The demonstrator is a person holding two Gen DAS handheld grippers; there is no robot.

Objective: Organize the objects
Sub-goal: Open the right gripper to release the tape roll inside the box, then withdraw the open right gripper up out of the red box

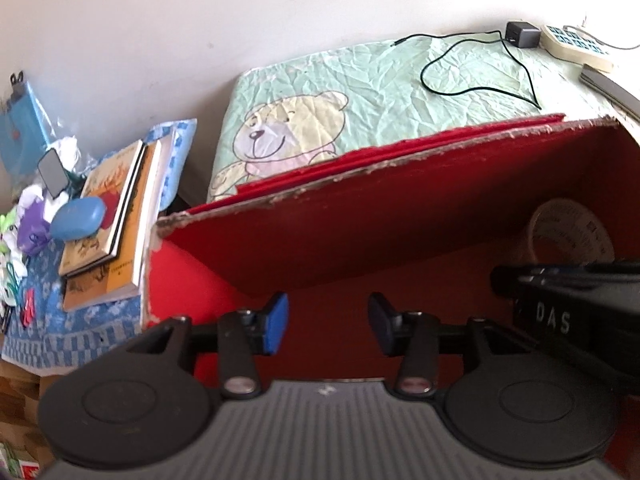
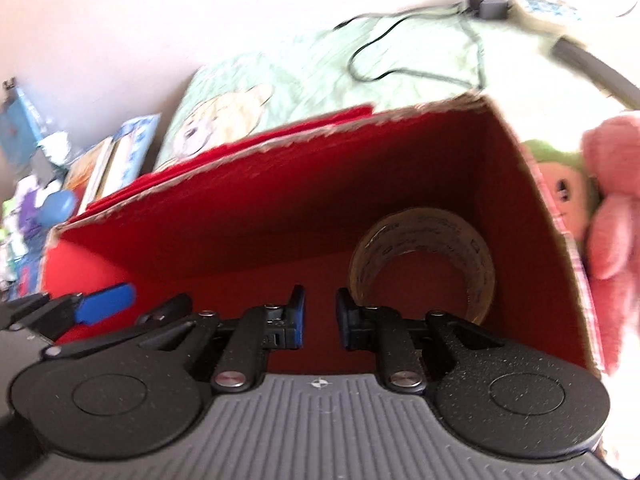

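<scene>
A red cardboard box point(image 1: 360, 216) with torn rims stands open in front of both grippers; in the right wrist view its far wall point(image 2: 280, 208) fills the middle. A roll of clear tape point(image 2: 424, 256) stands on edge on the box floor at the right, also visible as the tape roll point(image 1: 572, 236) in the left wrist view. My left gripper point(image 1: 328, 326) hangs open over the box, with nothing between its fingers. My right gripper point(image 2: 320, 316) is open by a narrow gap, empty, just left of the tape. The left gripper's blue fingertip point(image 2: 106, 300) shows at the left.
Left of the box lie stacked books point(image 1: 116, 216) with a blue case point(image 1: 78, 218) on top, on a blue patterned cloth point(image 1: 72, 328). Behind is a green bear-print cover point(image 1: 360, 92) with a black cable point(image 1: 476, 60), a charger and a power strip point(image 1: 576, 44). Plush toys point(image 2: 608, 208) press against the box's right side.
</scene>
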